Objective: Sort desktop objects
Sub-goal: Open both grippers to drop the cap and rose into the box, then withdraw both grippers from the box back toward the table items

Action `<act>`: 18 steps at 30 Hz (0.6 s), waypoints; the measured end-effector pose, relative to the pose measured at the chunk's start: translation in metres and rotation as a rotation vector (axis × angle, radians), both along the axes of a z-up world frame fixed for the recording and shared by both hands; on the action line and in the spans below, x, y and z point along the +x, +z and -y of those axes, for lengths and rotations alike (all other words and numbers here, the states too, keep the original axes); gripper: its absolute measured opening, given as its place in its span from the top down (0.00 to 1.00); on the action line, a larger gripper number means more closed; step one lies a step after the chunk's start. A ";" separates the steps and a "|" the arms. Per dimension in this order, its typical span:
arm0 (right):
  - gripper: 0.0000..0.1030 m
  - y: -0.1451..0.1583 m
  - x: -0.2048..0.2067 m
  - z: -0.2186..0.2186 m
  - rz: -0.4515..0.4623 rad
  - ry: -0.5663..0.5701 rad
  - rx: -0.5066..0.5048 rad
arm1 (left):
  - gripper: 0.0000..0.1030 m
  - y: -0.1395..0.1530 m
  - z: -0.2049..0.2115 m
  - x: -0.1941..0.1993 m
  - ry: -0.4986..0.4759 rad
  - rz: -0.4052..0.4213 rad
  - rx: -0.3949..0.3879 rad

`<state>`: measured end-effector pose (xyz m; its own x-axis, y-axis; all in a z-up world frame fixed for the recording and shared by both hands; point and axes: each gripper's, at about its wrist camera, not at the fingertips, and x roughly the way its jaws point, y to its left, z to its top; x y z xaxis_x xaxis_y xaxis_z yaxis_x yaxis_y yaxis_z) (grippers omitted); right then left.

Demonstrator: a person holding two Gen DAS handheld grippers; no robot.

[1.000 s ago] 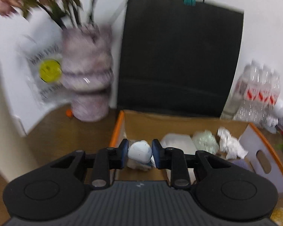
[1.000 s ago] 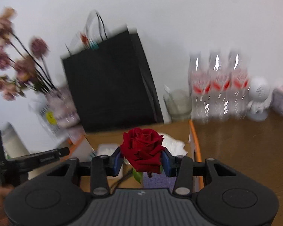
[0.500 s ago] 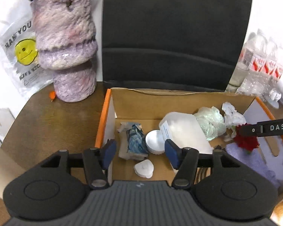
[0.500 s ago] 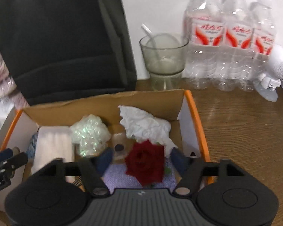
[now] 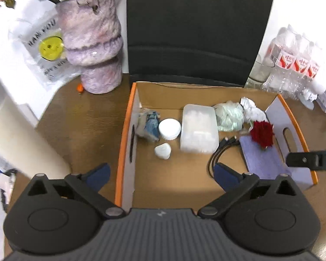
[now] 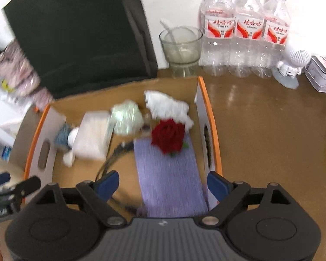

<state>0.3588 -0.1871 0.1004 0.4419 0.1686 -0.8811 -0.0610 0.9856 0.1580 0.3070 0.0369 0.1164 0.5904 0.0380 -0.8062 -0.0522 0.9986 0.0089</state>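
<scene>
Desktop objects are mostly lying inside the orange-edged cardboard box (image 5: pixel 128 117) now: a red rose (image 5: pixel 261 133) is resting on the far end of a purple cloth (image 5: pixel 263 163) by the right wall, and a small white heart-shaped case (image 5: pixel 162 150) is sitting on the box floor near the left side, just in front of a round white lid (image 5: pixel 169 128). Around them are lying a clear plastic tub (image 5: pixel 199 129), a greenish crumpled bag (image 5: pixel 229 115), crumpled white tissue (image 5: pixel 253 111), a blue-and-white wrapper (image 5: pixel 148 124) and a loop of black cable (image 5: pixel 221 152).

The left gripper (image 5: pixel 160 173) is hovering over the near-left edge of the box with its jaws spread wide and nothing between them; the right gripper (image 6: pixel 163 183) is likewise standing apart and empty above the near end of the cloth (the right view is somewhat blurred).

Judging by this, the sorting is looking well advanced. Still standing outside the box on the wooden desk (image 6: pixel 271 141) are water bottles (image 6: pixel 245 30), a glass cup (image 6: pixel 181 47), a small white speaker figure (image 6: pixel 292 65), a tin (image 6: pixel 322 76) and a purple vase (image 5: pixel 93 50); whether any of these is meant to go in, I cannot tell
</scene>
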 end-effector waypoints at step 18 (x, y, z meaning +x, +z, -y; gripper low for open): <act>0.13 0.007 -0.140 -0.023 0.341 0.122 -0.060 | 0.00 0.009 0.027 -0.136 -0.011 0.399 0.139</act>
